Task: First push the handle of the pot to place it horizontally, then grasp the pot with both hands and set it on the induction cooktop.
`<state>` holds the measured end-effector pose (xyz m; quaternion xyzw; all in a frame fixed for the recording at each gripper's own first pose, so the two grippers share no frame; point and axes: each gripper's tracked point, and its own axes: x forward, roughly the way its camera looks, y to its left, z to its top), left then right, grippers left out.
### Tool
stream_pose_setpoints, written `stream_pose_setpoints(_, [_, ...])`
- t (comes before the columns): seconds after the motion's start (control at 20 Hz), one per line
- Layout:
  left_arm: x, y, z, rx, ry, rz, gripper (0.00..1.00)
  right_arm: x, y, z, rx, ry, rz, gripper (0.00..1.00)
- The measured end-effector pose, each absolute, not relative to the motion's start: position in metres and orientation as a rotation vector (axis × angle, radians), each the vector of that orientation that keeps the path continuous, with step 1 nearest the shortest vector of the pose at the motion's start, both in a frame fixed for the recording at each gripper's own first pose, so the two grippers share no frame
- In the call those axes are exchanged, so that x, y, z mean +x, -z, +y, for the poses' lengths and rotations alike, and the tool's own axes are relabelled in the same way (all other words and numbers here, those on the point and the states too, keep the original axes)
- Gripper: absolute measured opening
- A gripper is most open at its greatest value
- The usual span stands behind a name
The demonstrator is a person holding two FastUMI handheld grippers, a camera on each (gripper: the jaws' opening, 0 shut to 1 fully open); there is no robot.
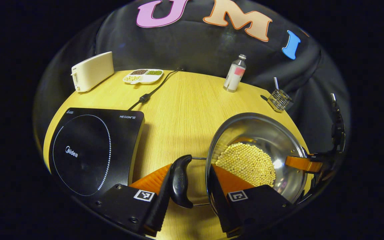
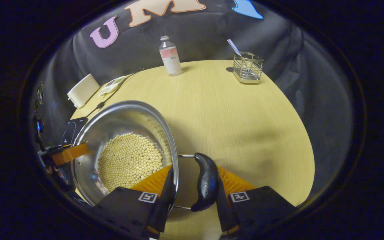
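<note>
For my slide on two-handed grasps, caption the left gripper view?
Left gripper straddles the pot handle and rim, beside the induction cooktop.

A round wooden table [image 1: 185, 110] with a pale, straight grain stands against a black cloth wall [image 1: 192, 46] that hangs in soft folds behind it and curves around both sides. Along the far edge of the table sit a cream toaster [image 1: 92, 71], a white divided dish [image 1: 143, 76] of beans, a clear bottle [image 1: 235, 73] with a pink label and a wire holder [image 1: 279, 99], and a black power cord [image 1: 152, 91] trails across the top. Light falls from above, leaving soft shadows on the wood while the booth beyond the table edge stays dark.
</note>
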<state>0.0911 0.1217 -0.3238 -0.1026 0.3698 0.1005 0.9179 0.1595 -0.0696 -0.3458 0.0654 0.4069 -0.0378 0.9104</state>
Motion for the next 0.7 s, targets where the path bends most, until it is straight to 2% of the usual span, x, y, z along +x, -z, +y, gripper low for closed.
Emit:
stream_pose_setpoints(0.3, [0.0925,0.3236,0.1221,-0.2,-0.208,0.755,0.63,0.1571,0.3431,-0.0697,0.134,0.092,0.834,0.6])
stream_pose_setpoints(0.4, [0.0934,0.3233,0.1223,-0.195,-0.21,0.76,0.62,0.1584,0.3448,-0.0687,0.133,0.096,0.837,0.55])
stream_pose_setpoints(0.5, [0.0934,0.3229,0.122,-0.201,-0.215,0.763,0.65,0.1586,0.345,-0.0688,0.129,0.099,0.838,0.55])
stream_pose_setpoints(0.6, [0.0924,0.3226,0.1222,-0.207,-0.222,0.77,0.63,0.158,0.343,-0.0692,0.125,0.099,0.839,0.55])
stream_pose_setpoints(0.65, [0.0916,0.3224,0.1217,-0.212,-0.226,0.775,0.62,0.1579,0.3426,-0.0689,0.125,0.098,0.84,0.6])
stream_pose_setpoints(0.7, [0.0905,0.3214,0.1211,-0.214,-0.23,0.776,0.62,0.1574,0.3419,-0.0692,0.128,0.098,0.843,0.55])
